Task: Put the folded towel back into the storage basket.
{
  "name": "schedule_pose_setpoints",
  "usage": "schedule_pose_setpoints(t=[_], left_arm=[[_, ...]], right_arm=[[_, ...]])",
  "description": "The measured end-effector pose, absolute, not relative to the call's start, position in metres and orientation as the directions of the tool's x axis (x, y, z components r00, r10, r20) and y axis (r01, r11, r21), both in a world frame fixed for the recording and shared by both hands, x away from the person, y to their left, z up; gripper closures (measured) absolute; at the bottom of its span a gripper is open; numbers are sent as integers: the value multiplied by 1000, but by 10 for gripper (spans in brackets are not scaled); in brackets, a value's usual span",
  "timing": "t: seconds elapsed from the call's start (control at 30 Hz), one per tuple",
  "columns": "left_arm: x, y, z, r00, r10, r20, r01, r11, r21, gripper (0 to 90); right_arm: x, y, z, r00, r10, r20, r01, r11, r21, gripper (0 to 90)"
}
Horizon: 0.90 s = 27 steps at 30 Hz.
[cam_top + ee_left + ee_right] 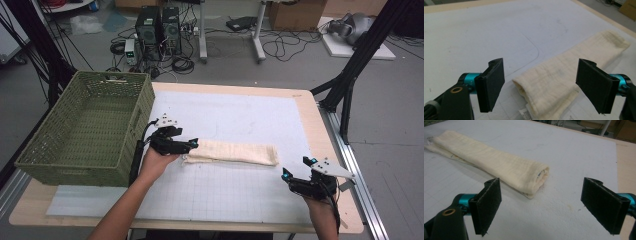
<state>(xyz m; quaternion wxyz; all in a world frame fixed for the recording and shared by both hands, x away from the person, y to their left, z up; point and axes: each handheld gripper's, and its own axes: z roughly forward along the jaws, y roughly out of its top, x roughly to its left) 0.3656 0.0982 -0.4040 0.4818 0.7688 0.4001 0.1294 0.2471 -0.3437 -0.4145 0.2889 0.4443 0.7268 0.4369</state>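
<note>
A cream cloth, folded into a long narrow strip, lies across the white mat on the table. My left gripper is at the cloth's left end, open, with the end of the cloth lying between and just beyond its jaws. A small white tag sticks out under that end. My right gripper stands open a short way right of and nearer than the cloth's other end, apart from it, with nothing between its pads.
A green woven plastic basket stands at the table's left, close behind my left hand. The table's wooden edge runs along the right. Beyond the table, computers and cables sit on the floor.
</note>
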Motion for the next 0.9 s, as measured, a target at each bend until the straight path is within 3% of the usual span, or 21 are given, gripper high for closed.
schedule_pose_setpoints(t=[0.2,0.53,0.9], left_arm=[[373,93,-417,654,732,-191,535,-268,801,306],[374,83,-430,660,727,-188,575,-328,750,317],[367,84,-444,642,748,-165,581,-335,742,439]], right_arm=[[247,-344,-415,-440,897,-35,391,227,892,151],[248,-345,-415,-451,892,-36,385,231,893,150],[248,-345,-415,-450,892,-33,392,230,891,151]])
